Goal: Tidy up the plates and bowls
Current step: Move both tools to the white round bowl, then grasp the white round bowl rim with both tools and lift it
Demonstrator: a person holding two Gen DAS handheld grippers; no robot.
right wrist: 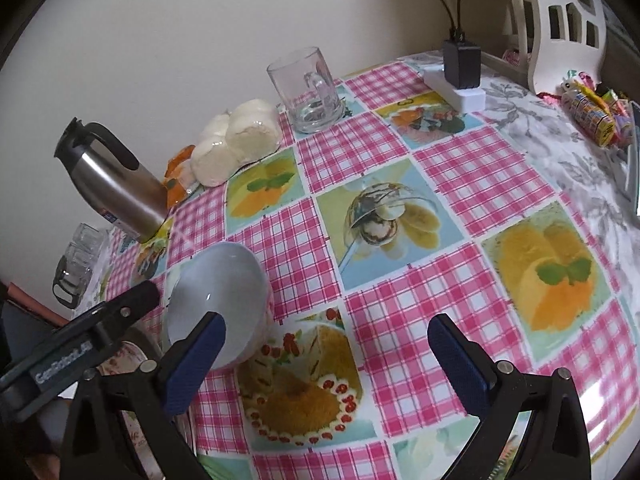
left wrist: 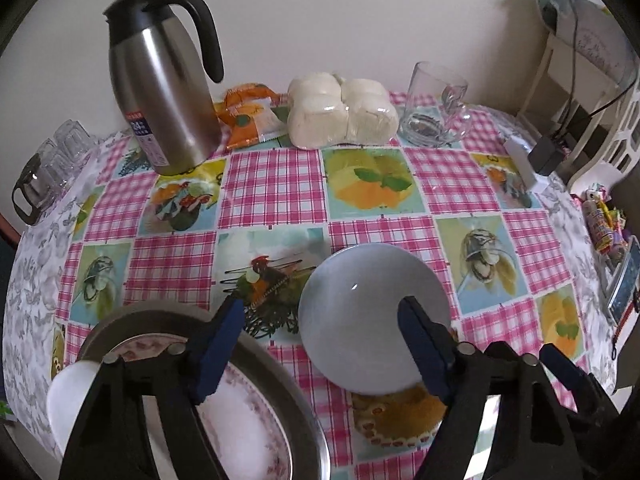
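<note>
Both tools, left (left wrist: 320, 334) and right (right wrist: 326, 350), are gaping, gripping nothing; "24" is showing on the jug (left wrist: 162, 84); the bowl (left wrist: 374, 318) is sitting empty.

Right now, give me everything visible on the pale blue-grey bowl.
The bowl is small, round, pale blue-grey and glossy, ceramic by the look, with a small glint on its inner surface. It looks empty and unchipped. In the right wrist view it is tilted, its opening turned toward the camera, and its lower side meets the checked tablecloth. It lies right of the stacked plates in the metal tray. One blue pad of the open left gripper overlaps its rim; actual contact cannot be confirmed.
</note>
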